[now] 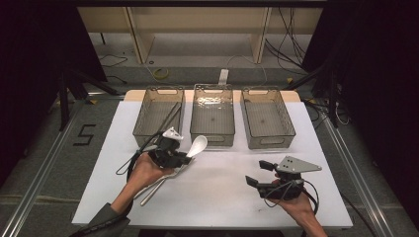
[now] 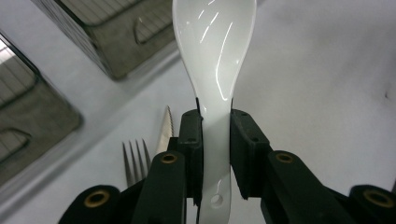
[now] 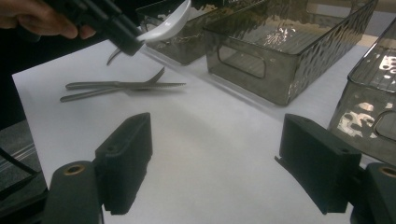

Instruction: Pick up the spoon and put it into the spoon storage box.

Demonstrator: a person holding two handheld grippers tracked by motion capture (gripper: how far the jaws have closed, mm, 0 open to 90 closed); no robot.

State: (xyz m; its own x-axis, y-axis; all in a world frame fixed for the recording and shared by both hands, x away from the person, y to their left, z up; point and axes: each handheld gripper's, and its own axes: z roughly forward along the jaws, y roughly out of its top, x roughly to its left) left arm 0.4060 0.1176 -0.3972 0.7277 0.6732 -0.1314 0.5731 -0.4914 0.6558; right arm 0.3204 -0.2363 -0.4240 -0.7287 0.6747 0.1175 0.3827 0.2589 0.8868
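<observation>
White ceramic soup spoon (image 2: 215,56): one. Held off the table (image 1: 222,192) by its handle, bowl pointing out ahead toward the row of bins, in front of the gap between the left and middle ones. Left hand-held gripper (image 2: 216,135) is nearly closed, both pads pressed flat against the narrow handle sides; a hanging hole in the handle sits just behind the pads.

On the table below and beside it: one fork (image 2: 134,161) and one serrated knife (image 2: 164,128), lying close together and crossing, seen from the right gripper view.

Bins: three smoked-plastic baskets in a row at the far edge. Left basket (image 1: 158,117) has long dark sticks in it, probably chopsticks; middle basket (image 1: 213,114) and right basket (image 1: 267,117) look empty.

Right hand-held gripper (image 3: 215,168): jaws spread wide, nothing between them, hovering low over bare table, well apart from the cutlery.

Risks, my judgement:
- Glazed handle is slick and tapers; grip is far from the bowl, so the heavy end could pivot down or slide out. Ceramic would chip on a drop.
- Bowl could catch a basket rim on the way in.
- Wrong bin choice if sorting by type.
</observation>
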